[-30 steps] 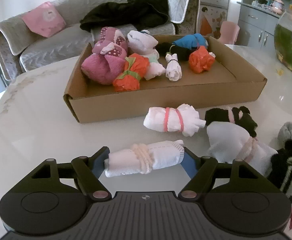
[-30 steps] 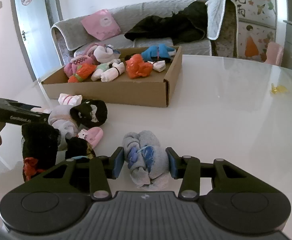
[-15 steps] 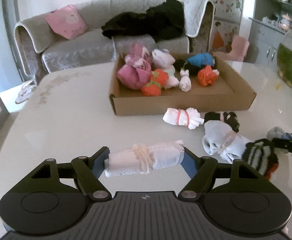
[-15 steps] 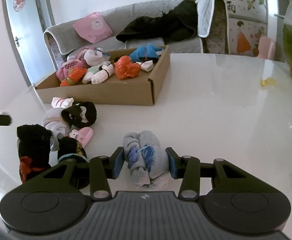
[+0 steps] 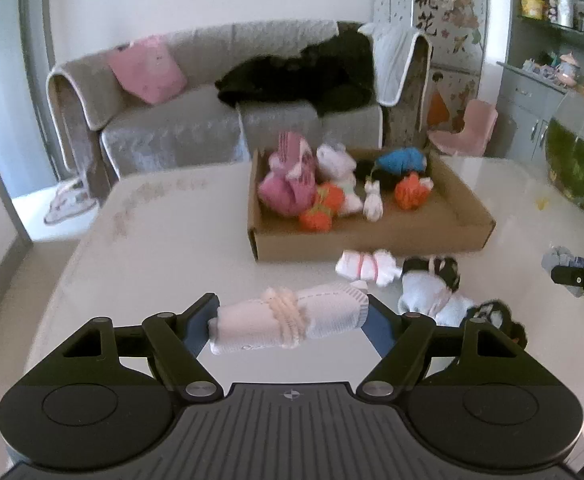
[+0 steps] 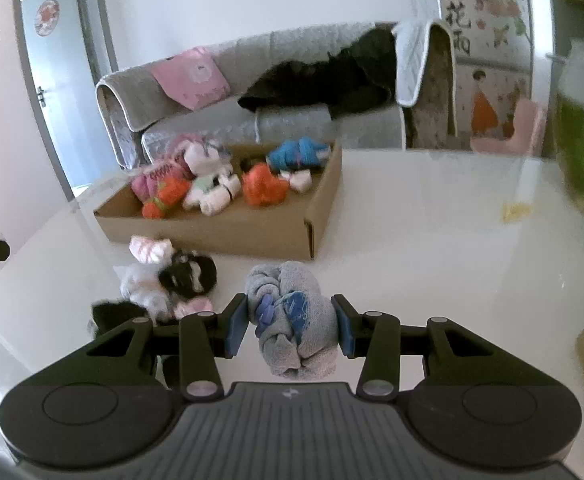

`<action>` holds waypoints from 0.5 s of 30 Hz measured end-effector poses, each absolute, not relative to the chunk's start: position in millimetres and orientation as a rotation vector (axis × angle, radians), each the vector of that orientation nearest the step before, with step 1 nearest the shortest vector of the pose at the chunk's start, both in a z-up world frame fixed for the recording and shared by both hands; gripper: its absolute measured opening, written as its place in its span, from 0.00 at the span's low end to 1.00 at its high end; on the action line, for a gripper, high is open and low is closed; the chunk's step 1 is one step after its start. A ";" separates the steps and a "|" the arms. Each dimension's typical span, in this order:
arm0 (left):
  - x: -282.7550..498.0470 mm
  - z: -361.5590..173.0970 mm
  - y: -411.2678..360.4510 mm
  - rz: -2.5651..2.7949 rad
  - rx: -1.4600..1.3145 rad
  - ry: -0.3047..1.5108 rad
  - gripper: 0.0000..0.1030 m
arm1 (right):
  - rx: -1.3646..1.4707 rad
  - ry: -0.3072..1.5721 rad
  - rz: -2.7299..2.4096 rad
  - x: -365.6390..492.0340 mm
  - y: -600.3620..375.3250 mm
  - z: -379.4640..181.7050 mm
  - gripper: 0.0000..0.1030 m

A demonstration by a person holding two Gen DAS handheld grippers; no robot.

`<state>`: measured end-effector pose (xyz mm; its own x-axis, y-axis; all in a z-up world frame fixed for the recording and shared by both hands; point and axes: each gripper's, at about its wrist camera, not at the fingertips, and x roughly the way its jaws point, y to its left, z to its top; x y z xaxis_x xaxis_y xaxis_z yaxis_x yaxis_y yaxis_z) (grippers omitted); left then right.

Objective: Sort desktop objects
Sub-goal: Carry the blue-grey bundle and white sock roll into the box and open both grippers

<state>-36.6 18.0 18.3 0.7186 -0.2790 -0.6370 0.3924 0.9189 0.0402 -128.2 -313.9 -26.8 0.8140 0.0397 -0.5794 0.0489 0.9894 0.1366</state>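
My left gripper (image 5: pixel 292 322) is shut on a rolled white sock bundle (image 5: pixel 288 320) and holds it above the white table. My right gripper (image 6: pixel 292 322) is shut on a grey and blue sock bundle (image 6: pixel 292 320), also lifted; it shows at the right edge of the left wrist view (image 5: pixel 572 272). A brown cardboard box (image 5: pixel 372 246) with several coloured sock bundles stands ahead, and it is also in the right wrist view (image 6: pixel 220 232).
Loose sock bundles lie on the table in front of the box: white with pink bands (image 5: pixel 366 266), black (image 5: pixel 432 268), pale blue-white (image 5: pixel 428 300). A fish tank (image 5: pixel 580 164) stands at the right. A grey sofa (image 5: pixel 196 120) is behind the table.
Both grippers have risen and pulled back from the box with their bundles still held. The box and loose socks look smaller and farther away.
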 end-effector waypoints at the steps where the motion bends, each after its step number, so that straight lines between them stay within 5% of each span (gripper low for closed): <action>1: -36.7 24.2 16.4 -0.375 0.180 0.663 0.78 | 0.141 0.612 -0.003 -126.6 -313.1 -22.0 0.40; 15: 20.0 69.5 -42.1 -0.464 0.166 0.633 0.78 | 0.097 0.540 0.032 -57.4 -304.9 27.1 0.40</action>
<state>20.0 -42.1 69.5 0.7080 -0.3661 -0.6039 0.4655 0.8850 0.0092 -57.4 -304.9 27.1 0.8571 0.0564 -0.5120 -0.0053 0.9949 0.1007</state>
